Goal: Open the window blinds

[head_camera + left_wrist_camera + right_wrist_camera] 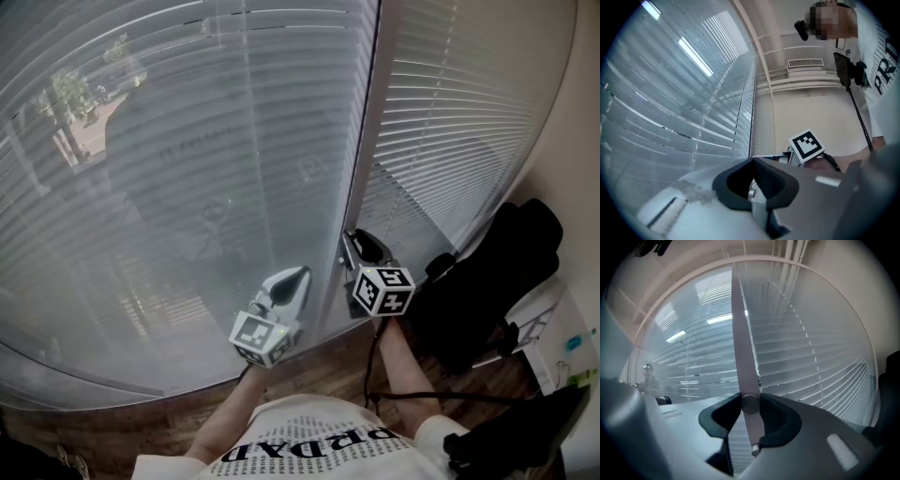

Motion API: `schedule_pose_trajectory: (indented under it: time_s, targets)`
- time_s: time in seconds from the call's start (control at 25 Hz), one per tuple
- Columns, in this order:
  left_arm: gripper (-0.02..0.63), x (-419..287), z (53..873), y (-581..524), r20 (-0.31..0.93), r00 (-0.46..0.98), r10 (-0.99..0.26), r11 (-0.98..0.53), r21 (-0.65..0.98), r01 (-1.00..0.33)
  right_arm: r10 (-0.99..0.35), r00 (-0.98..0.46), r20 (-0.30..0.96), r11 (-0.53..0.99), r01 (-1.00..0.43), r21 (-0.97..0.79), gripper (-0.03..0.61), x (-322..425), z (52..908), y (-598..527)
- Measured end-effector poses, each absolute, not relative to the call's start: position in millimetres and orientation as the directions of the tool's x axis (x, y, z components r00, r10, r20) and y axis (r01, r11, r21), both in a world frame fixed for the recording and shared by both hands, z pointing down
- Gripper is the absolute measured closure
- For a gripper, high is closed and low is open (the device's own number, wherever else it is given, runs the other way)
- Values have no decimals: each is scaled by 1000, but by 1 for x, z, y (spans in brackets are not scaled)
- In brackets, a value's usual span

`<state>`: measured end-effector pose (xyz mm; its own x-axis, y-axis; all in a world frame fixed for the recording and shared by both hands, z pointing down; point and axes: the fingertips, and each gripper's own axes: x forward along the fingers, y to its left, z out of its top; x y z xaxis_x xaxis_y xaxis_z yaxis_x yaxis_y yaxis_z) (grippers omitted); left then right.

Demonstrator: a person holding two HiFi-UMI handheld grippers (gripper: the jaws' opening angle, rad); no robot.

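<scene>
Two slatted window blinds fill the head view, a wide one (187,169) on the left and a narrower one (450,112) on the right, with a pale upright frame (364,141) between them. My right gripper (361,246) is held level at the foot of that frame. In the right gripper view its jaws are shut on the blinds' thin pale wand (743,357), which runs top to bottom between the pads (780,416). My left gripper (298,277) hangs just left of it, close to the left blind (670,103), with its jaws together and nothing in them.
A black chair (497,281) stands by the wall at the right, with a white thing (562,347) beside it. Wooden floor (319,375) shows below the blinds. The right gripper's marker cube (806,146) shows in the left gripper view.
</scene>
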<state>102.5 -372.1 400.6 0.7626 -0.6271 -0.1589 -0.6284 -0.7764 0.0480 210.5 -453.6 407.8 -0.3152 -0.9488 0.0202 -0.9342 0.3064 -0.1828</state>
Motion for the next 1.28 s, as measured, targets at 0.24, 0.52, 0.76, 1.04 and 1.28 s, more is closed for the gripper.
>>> schedule_pose_trajectory:
  time_s: [0.24, 0.52, 0.76, 1.04, 1.28]
  targets:
    - [623, 103, 401, -375, -153, 767, -623, -781, 59, -622, -949, -315, 18, 301, -921, -246, 445, 211, 409, -456]
    - [623, 103, 403, -378, -143, 771, -621, -783, 66, -618, -948, -317, 18, 301, -917, -261, 445, 213, 409, -457]
    - [623, 102, 401, -379, -134, 775, -618, -785, 47, -618, -945, -325, 36, 317, -937, -143, 443, 212, 409, -457]
    - [623, 103, 398, -381, -160, 785, -599, -799, 41, -601, -955, -283, 89, 295, -875, 385, 409, 198, 397, -445]
    - [623, 104, 400, -385, -145, 778, -612, -790, 65, -610, -964, -215, 156, 265, -731, 629, 407, 195, 414, -455]
